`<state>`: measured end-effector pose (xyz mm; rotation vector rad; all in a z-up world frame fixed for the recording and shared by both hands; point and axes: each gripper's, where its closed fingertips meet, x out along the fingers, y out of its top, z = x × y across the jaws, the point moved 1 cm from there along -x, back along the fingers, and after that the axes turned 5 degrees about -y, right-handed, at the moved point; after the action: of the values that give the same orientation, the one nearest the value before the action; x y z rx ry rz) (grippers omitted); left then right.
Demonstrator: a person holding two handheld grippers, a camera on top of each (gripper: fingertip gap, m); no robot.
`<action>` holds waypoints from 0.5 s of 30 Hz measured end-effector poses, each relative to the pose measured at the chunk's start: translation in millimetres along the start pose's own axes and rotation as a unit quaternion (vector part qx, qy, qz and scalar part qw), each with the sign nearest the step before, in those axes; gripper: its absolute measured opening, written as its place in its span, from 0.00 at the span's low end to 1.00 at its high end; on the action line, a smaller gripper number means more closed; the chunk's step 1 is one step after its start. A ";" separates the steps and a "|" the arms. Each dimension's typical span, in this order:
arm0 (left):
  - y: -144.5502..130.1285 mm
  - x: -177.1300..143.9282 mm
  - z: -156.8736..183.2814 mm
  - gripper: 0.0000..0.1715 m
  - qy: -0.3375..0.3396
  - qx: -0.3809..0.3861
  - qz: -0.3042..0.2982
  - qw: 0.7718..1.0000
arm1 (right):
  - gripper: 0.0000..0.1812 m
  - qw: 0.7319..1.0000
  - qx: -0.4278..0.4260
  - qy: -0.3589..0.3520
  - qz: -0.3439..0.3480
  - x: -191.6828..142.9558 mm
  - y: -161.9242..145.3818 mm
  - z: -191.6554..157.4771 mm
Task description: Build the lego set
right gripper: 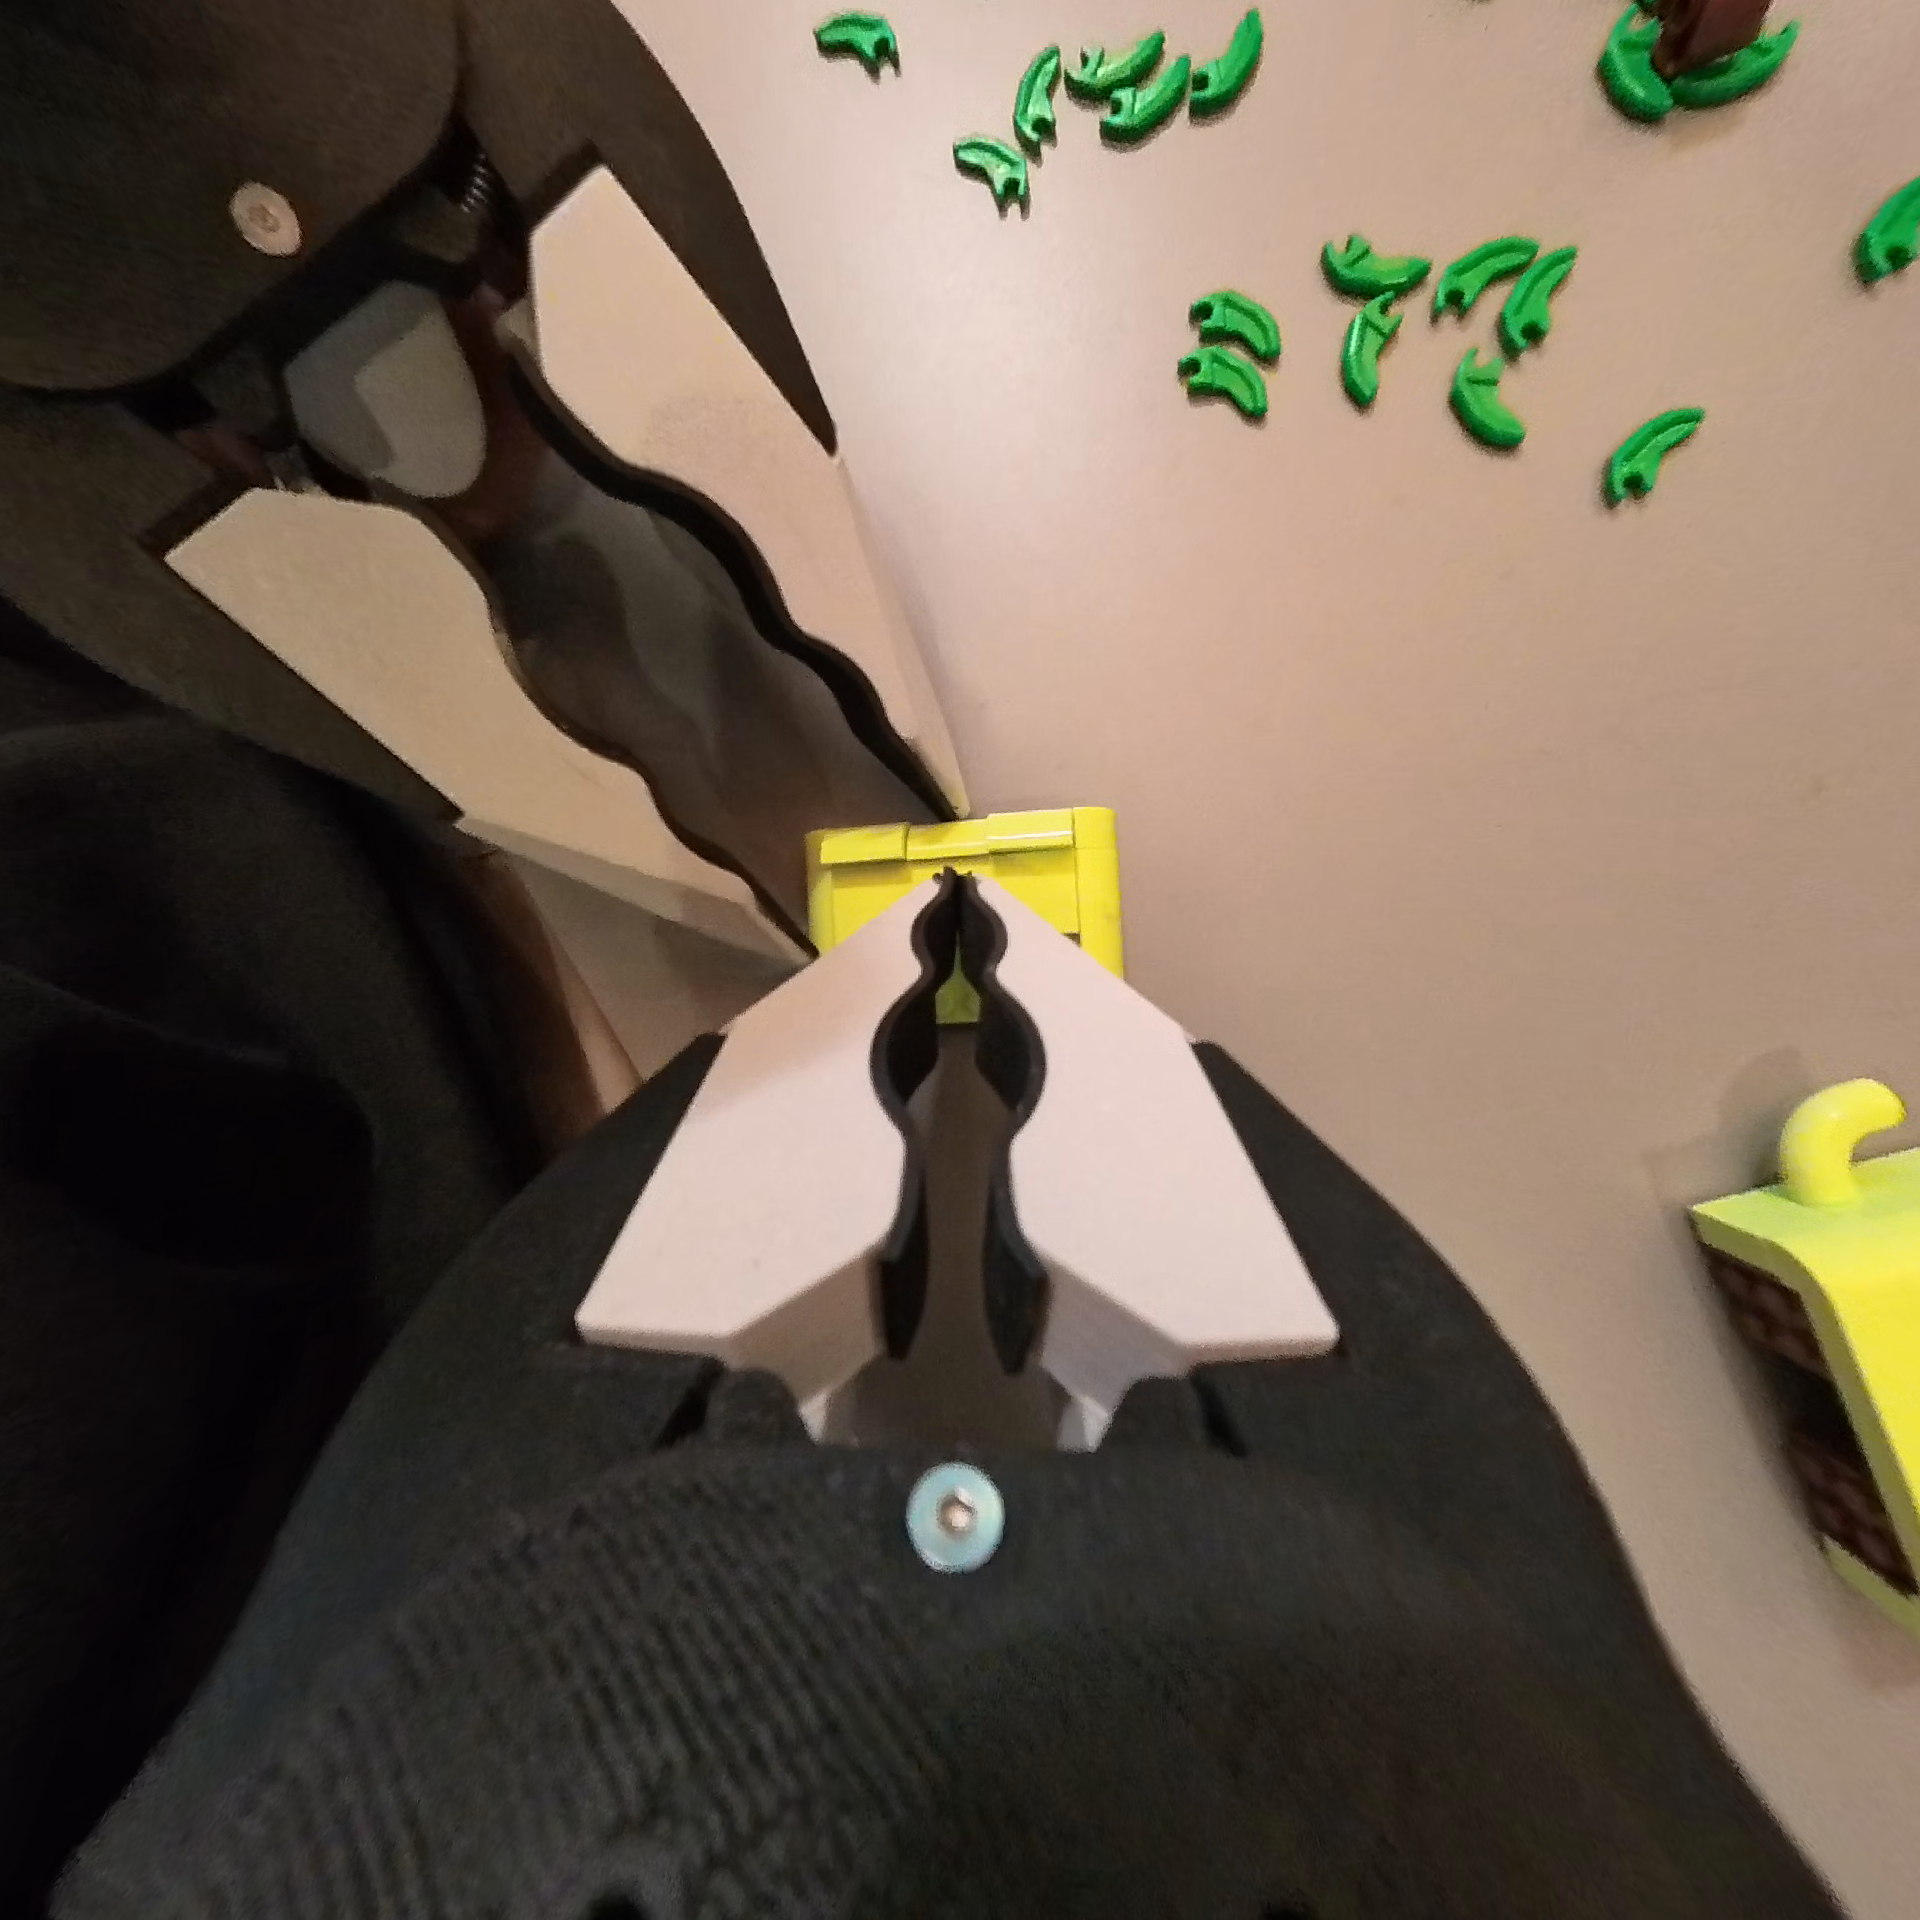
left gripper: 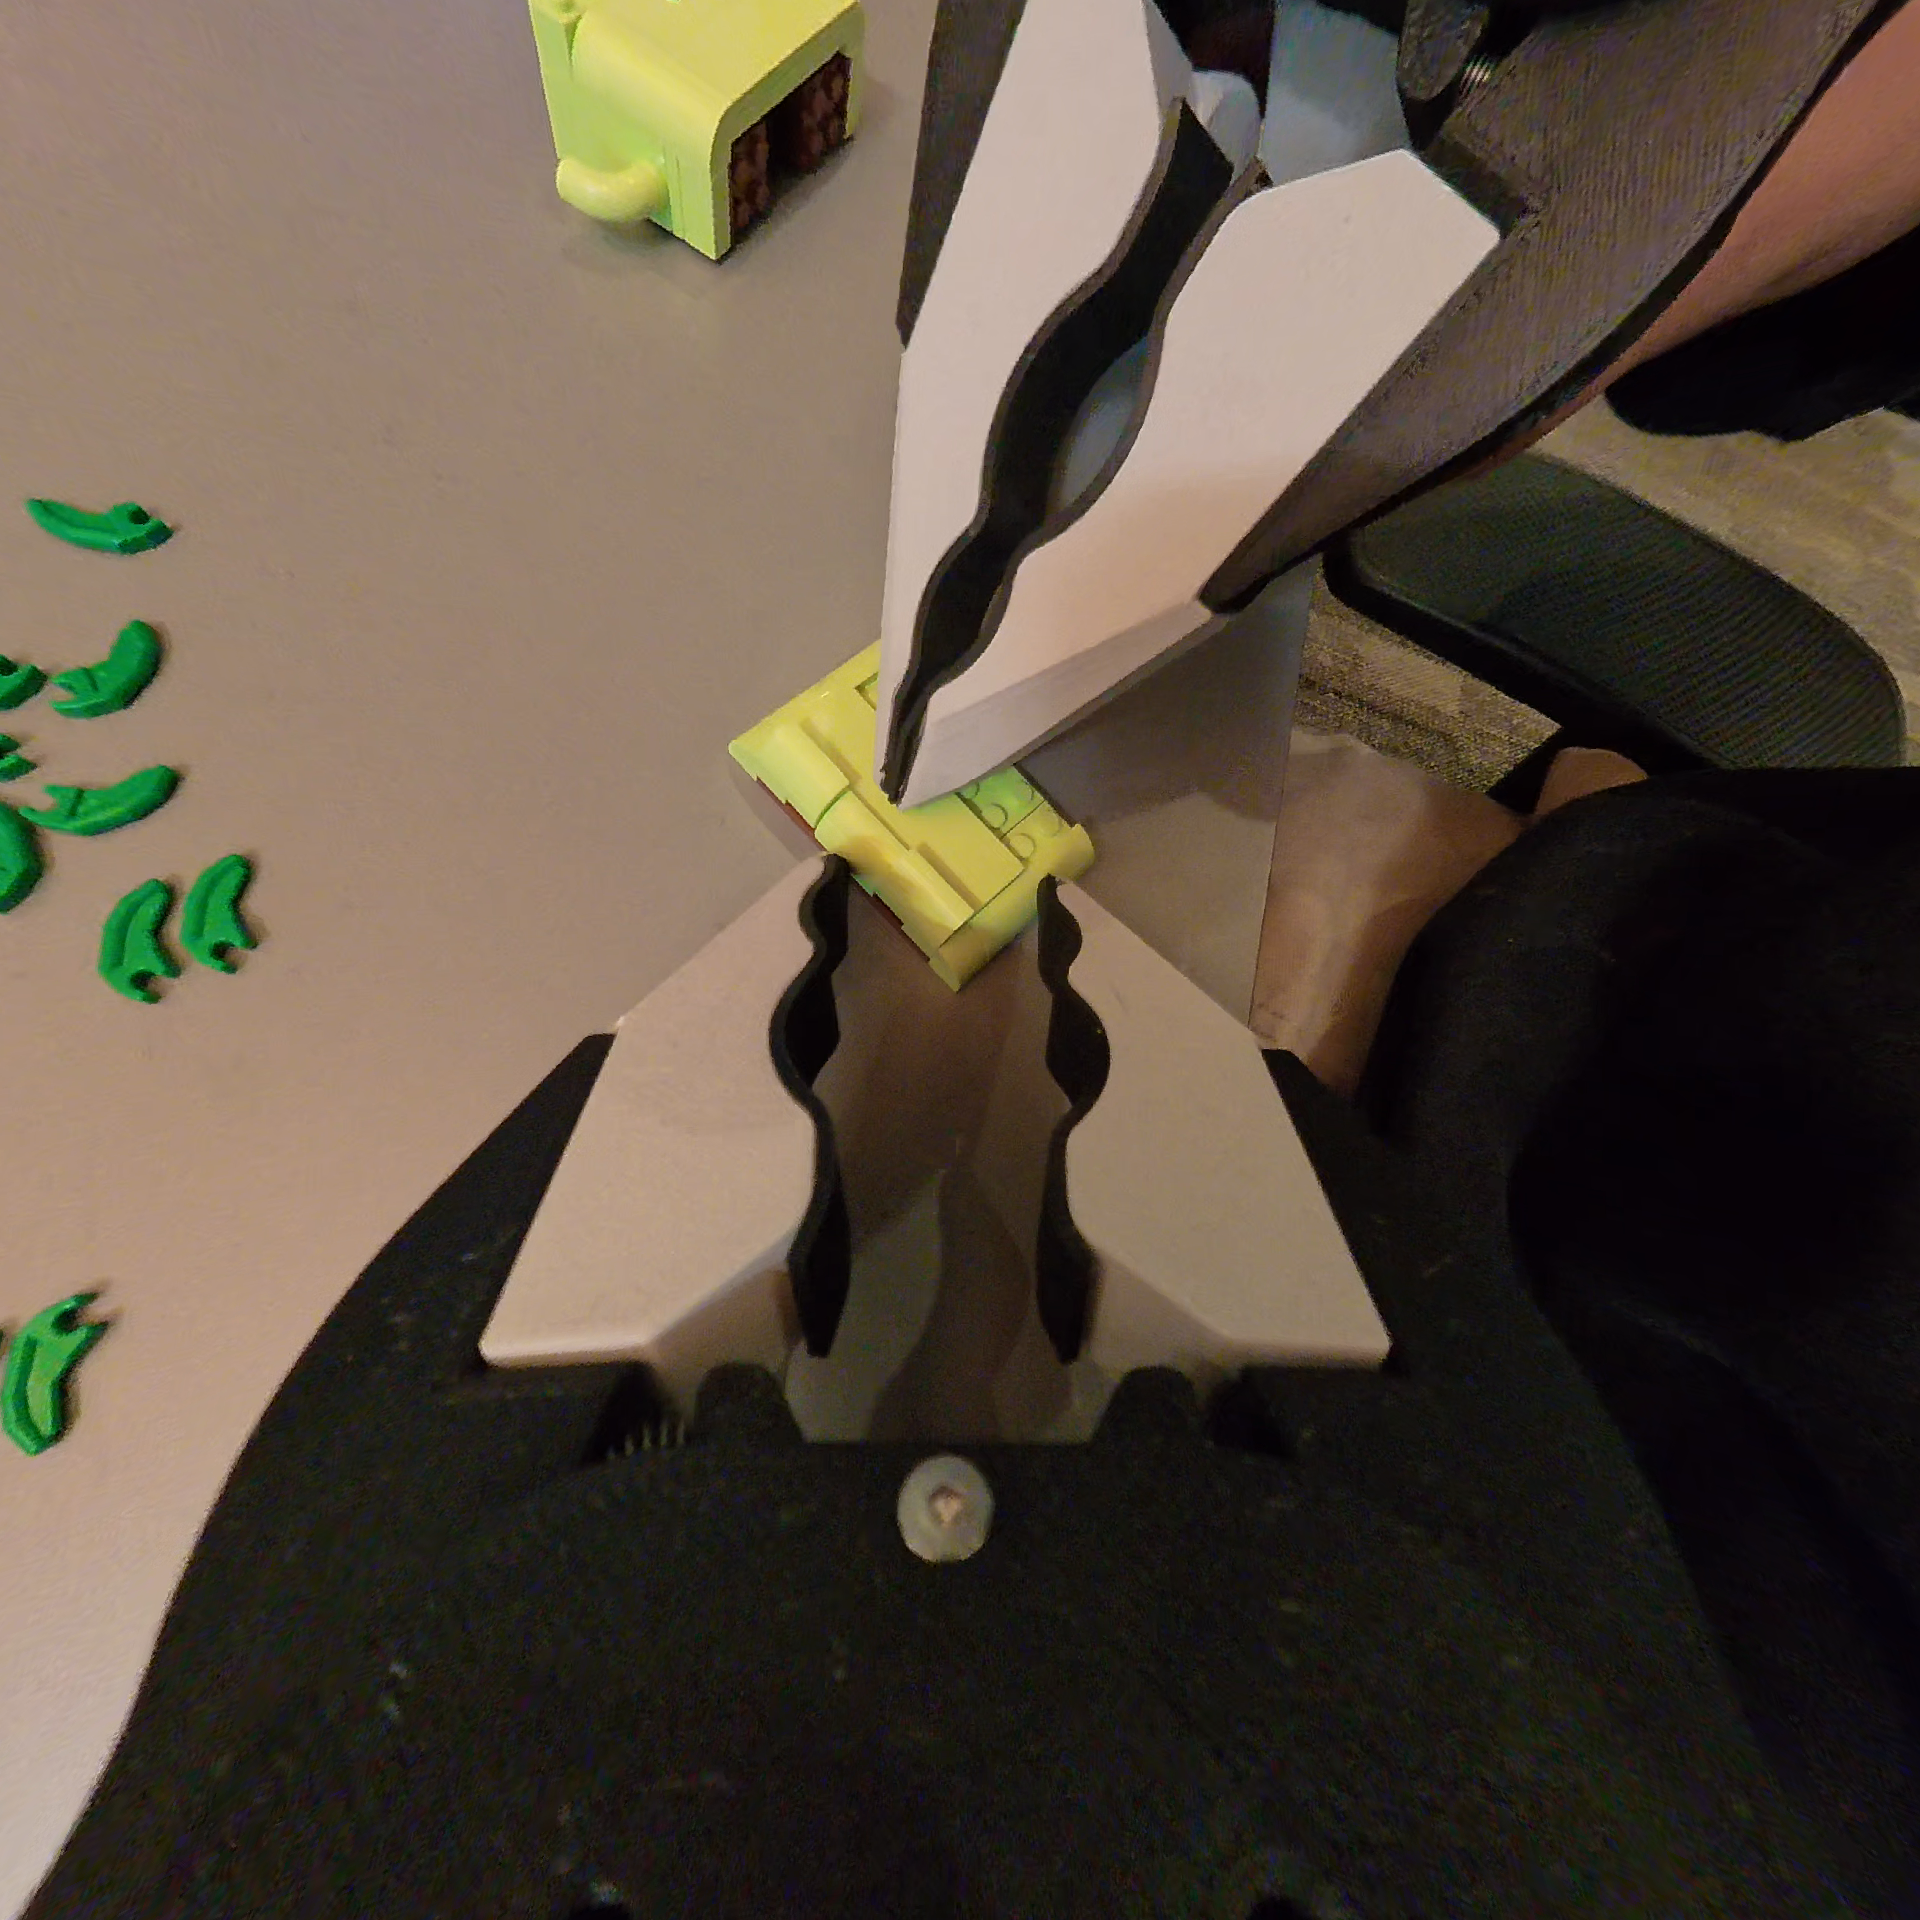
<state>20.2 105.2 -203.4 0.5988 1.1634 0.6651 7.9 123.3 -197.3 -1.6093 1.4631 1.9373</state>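
A small lime-green lego assembly [left gripper: 800, 764] sits low over the grey table, near its edge. My left gripper [left gripper: 938, 873] is shut on the assembly's near end, one fingertip on each side. My right gripper [left gripper: 896, 795] comes down from above with its jaws shut and its tips touching the assembly's top face. In the right wrist view the right gripper [right gripper: 956, 881] has its tips together against the lime assembly [right gripper: 1081, 862]. Nothing shows between them. The left gripper [right gripper: 883, 876] reaches in from the upper left and grips the assembly's left side.
A larger lime-green build with brown bricks inside [left gripper: 707, 114] stands farther back; it also shows in the right wrist view [right gripper: 1829, 1351]. Several loose green curved leaf pieces [left gripper: 135, 790] [right gripper: 1455, 332] lie scattered on the table. A dark office chair [left gripper: 1610, 623] stands beyond the table edge. Only a small space, under 4 cm, lies between the two pairs of fingers.
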 end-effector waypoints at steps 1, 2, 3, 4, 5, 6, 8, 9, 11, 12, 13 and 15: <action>0.0 0.1 0.1 0.20 0.000 0.000 0.000 1.000 | 0.00 1.000 -0.001 -0.004 -0.010 0.2 0.1 0.1; 0.0 0.2 0.1 0.20 0.001 0.001 0.000 1.000 | 0.00 1.000 -0.002 -0.006 -0.019 0.3 0.0 0.1; -0.1 0.3 0.1 0.20 0.001 0.002 -0.001 1.000 | 0.00 1.000 0.000 -0.007 -0.028 0.5 0.0 0.2; -0.2 0.3 0.2 0.20 0.002 0.002 -0.001 1.000 | 0.00 0.999 0.002 -0.008 -0.038 0.7 0.0 0.2; -0.2 0.3 0.2 0.20 0.001 0.002 -0.001 1.000 | 0.00 0.999 0.002 -0.009 -0.048 0.9 0.1 0.2; -0.2 0.3 0.1 0.20 0.001 0.002 -0.001 1.000 | 0.00 0.998 0.003 -0.011 -0.058 1.1 0.3 0.4; -0.2 0.4 0.1 0.20 0.001 0.002 -0.001 1.000 | 0.00 0.997 0.000 -0.047 -0.067 2.6 2.7 7.5; -0.2 0.4 0.1 0.20 0.001 0.002 -0.001 1.000 | 0.00 0.995 -0.010 -0.066 -0.073 3.2 3.8 9.8; -0.3 0.4 0.0 0.21 0.001 0.002 -0.001 1.000 | 0.00 0.992 -0.026 -0.085 -0.089 3.4 4.2 9.3; -0.3 0.4 0.1 0.20 0.001 0.001 -0.002 1.000 | 0.00 0.992 -0.029 -0.090 -0.089 3.4 4.1 9.3; -0.4 0.4 0.1 0.21 0.001 0.001 -0.002 1.000 | 0.00 0.992 -0.024 -0.089 -0.086 3.4 3.9 9.3; -0.5 0.5 0.1 0.21 0.001 0.002 -0.002 1.000 | 0.00 0.994 -0.006 -0.081 -0.073 3.2 3.7 9.6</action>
<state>20.5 105.2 -204.0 0.5985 1.1675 0.6608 -1.7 127.8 -199.0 -1.4815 1.2384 1.9470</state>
